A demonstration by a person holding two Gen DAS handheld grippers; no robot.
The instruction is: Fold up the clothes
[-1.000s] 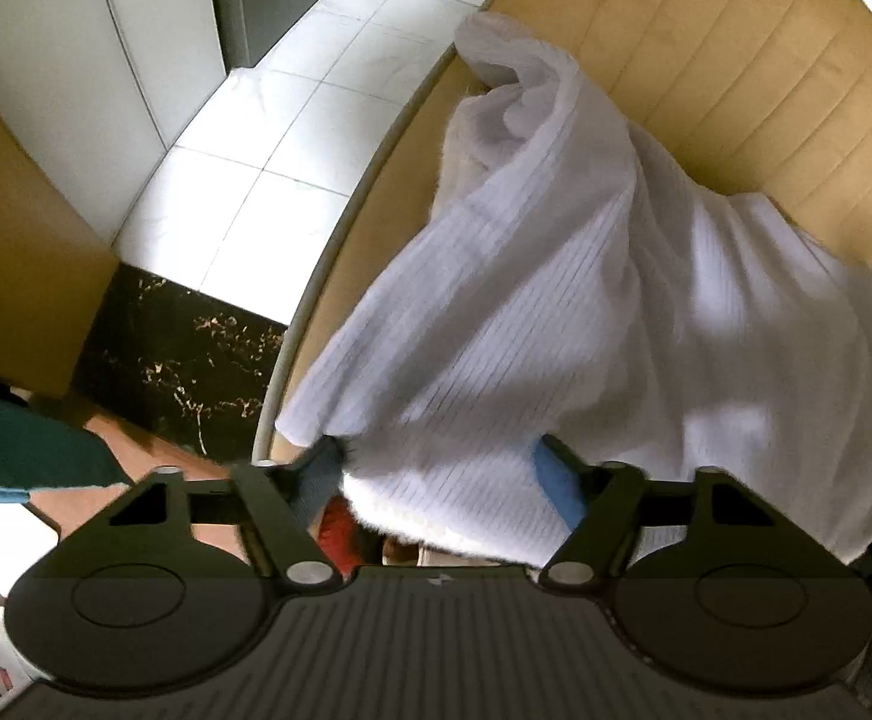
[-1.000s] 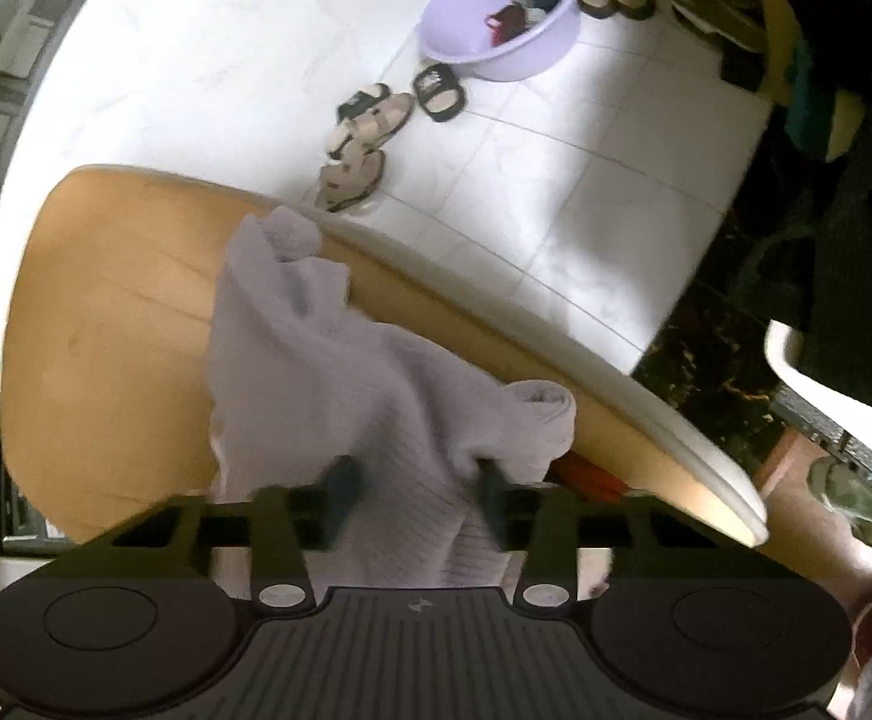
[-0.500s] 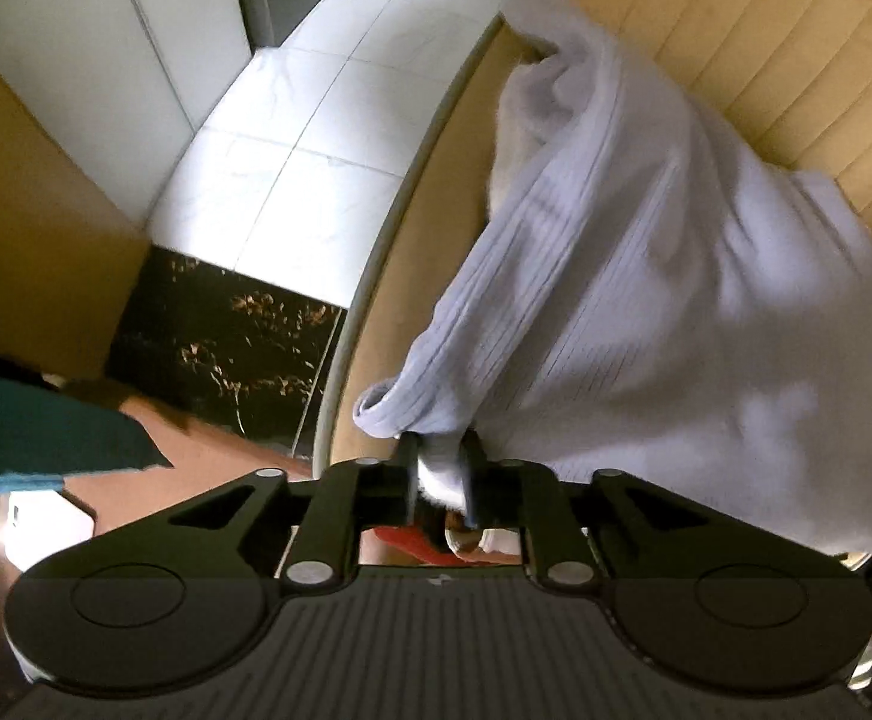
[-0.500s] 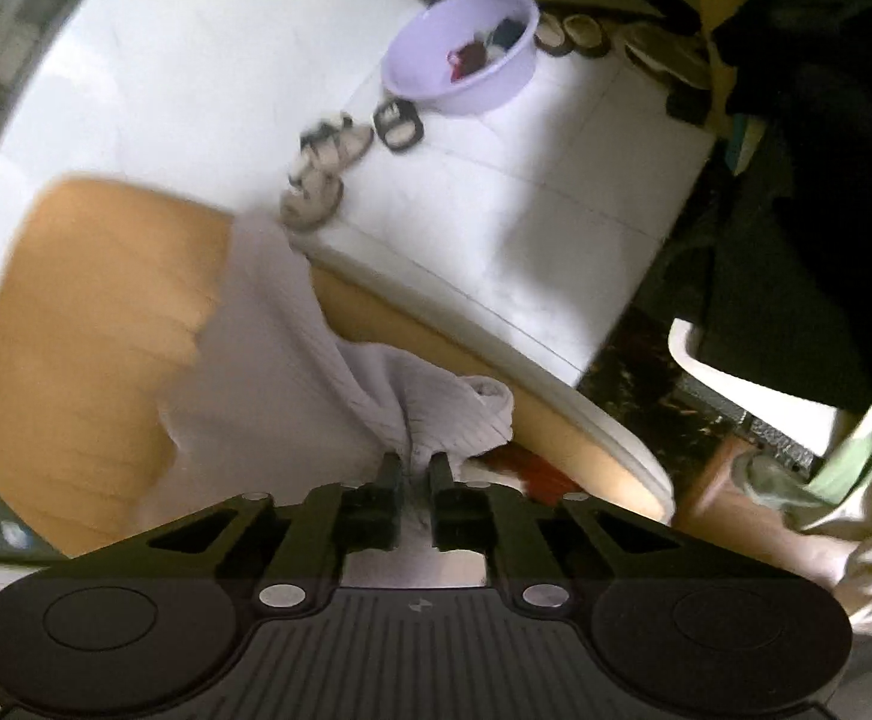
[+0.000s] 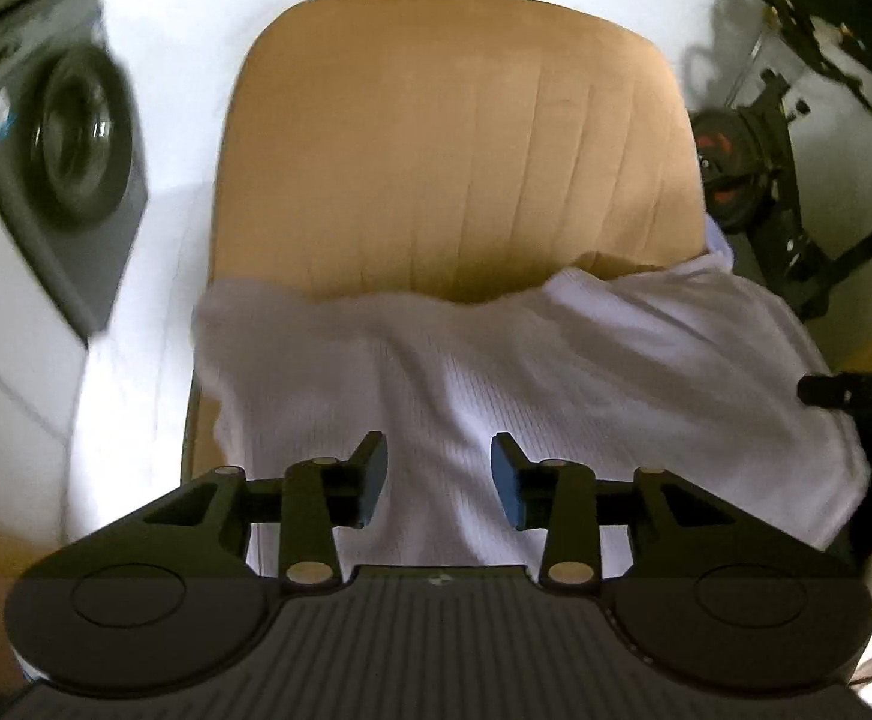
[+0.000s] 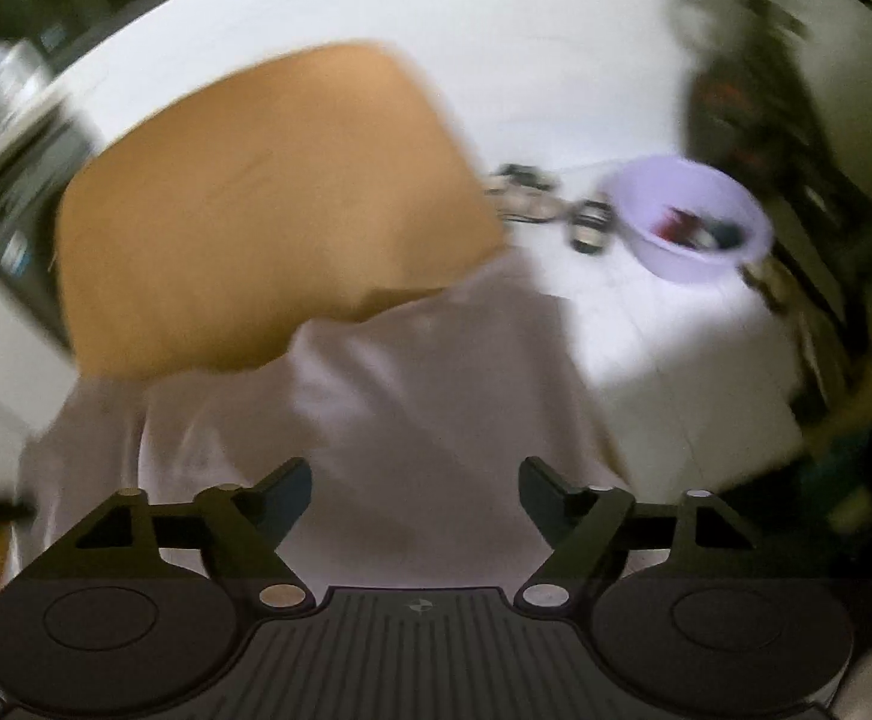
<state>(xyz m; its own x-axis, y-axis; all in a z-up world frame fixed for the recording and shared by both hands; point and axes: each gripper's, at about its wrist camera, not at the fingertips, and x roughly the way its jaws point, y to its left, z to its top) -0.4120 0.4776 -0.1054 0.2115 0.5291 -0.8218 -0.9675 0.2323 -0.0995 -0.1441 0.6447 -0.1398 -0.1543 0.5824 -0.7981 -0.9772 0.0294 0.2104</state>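
White garment (image 5: 556, 372): ribbed knit cloth, pale white with a faint lilac cast, fine lengthwise ribs legible in the left wrist view. Lies spread across the near end of a tan table (image 5: 454, 138), directly ahead of and beneath both sets of tongs. Far edge runs unevenly across the tabletop, with a raised fold ahead and to the right of the left tongs; left corner hangs over the table's side edge. Surface rumpled, with soft creases and shadowed hollows. In the right wrist view the same cloth (image 6: 412, 414) is blurred and greyer, draping off the table's near corner.

Left gripper (image 5: 439, 474): jaws parted moderately, blue pads facing each other, nothing between them; cloth lies just beyond and under the tips, contact not determinable.

Right gripper (image 6: 415, 492): jaws spread wide, empty; cloth below the gap. Its dark tip (image 5: 826, 390) shows at the right margin of the left wrist view, against the cloth's right edge.

Surroundings: washing machine (image 5: 64, 150) with round door, far left of the left tongs; lilac basin (image 6: 691, 225) holding small items on the white tiled floor, ahead right of the right tongs; sandals (image 6: 532, 192) beside it, blurred.

Markings: no brand, label or writing legible anywhere; a small blue patch on the machine front is unreadable.
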